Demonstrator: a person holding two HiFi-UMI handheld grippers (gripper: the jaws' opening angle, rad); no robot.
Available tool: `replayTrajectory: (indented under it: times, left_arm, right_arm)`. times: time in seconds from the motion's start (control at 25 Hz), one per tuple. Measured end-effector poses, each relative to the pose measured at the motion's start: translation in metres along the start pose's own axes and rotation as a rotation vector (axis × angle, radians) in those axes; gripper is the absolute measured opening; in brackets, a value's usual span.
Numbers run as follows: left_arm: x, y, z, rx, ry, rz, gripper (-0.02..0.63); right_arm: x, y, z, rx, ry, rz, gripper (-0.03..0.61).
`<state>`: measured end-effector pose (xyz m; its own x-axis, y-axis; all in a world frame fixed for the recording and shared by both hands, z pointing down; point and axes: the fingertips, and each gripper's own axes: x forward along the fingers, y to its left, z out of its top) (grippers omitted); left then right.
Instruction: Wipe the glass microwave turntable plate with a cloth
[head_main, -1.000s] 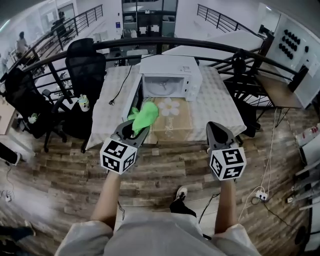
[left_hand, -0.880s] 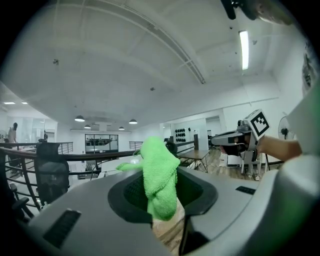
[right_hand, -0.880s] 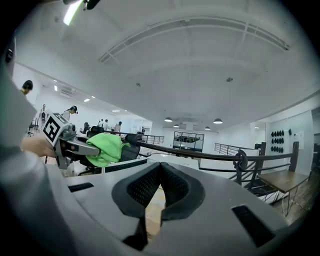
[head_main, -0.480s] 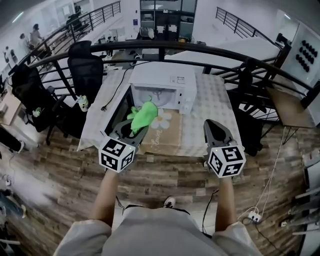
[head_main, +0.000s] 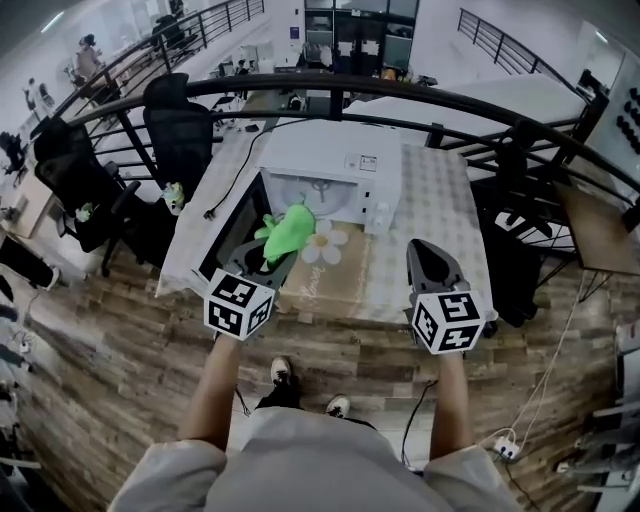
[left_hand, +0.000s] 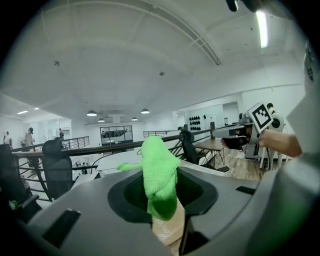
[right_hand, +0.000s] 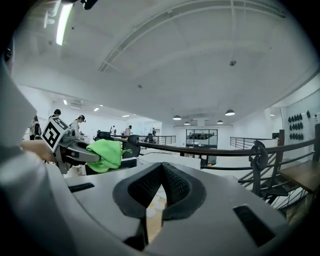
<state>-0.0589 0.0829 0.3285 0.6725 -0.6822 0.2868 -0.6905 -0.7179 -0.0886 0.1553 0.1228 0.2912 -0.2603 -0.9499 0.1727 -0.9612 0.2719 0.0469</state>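
A white microwave (head_main: 335, 165) stands on the table with its door (head_main: 232, 232) swung open to the left. Its pale cavity (head_main: 318, 190) shows, but the glass plate inside is too small to make out. My left gripper (head_main: 272, 252) is shut on a bright green cloth (head_main: 288, 228), held over the table's front left beside the open door. The cloth (left_hand: 159, 170) sticks up between the left gripper's (left_hand: 161, 197) pads. My right gripper (head_main: 426, 255) hovers over the table's front right, shut on nothing, its pads (right_hand: 176, 184) meeting at the tip.
A brown mat with a flower print (head_main: 335, 245) lies before the microwave on the patterned tablecloth (head_main: 440, 200). A black power cord (head_main: 232, 175) runs left. A black railing (head_main: 400, 95) curves behind the table. Office chairs (head_main: 175, 125) stand at the left. The floor is wood planks (head_main: 120, 380).
The person has taken a step, and both shoes now show below. The view has shifted slightly. Both grippers stay before the table, the left still holding the cloth.
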Motion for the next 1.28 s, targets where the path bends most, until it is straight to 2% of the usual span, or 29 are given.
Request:
replayTrajectory:
  times: [0.16,0.44,0.56,0.84,0.96,1.08,1.28]
  left_arm:
    - [0.03,0.023,-0.019,-0.031,0.034,0.007,0.132]
    - [0.097,0.081,-0.055,-0.083,0.054,-0.005,0.132]
    - [0.126,0.106,-0.068,-0.098,0.062,-0.025,0.132]
    - [0.186,0.14,-0.124,-0.148,0.159,-0.038,0.132]
    - [0.205,0.154,-0.143,-0.177,0.195,0.002,0.133]
    - [0.232,0.176,-0.154,-0.19,0.205,0.078,0.133]
    - [0.274,0.195,-0.176,-0.188,0.222,0.174,0.133]
  right_arm:
    - [0.032,-0.001,-0.02,0.008,0.054,-0.009,-0.002]
    - [0.099,-0.004,-0.036,0.118,0.083,0.002,-0.002]
    - [0.128,-0.002,-0.04,0.124,0.106,0.0,-0.002]
    - [0.179,-0.009,-0.054,0.175,0.062,-0.075,0.011]
    - [0.195,-0.015,-0.067,0.193,0.077,-0.068,0.011]
    - [0.213,-0.023,-0.083,0.197,0.107,-0.036,0.011]
    - [0.234,-0.03,-0.108,0.118,0.158,0.043,0.011]
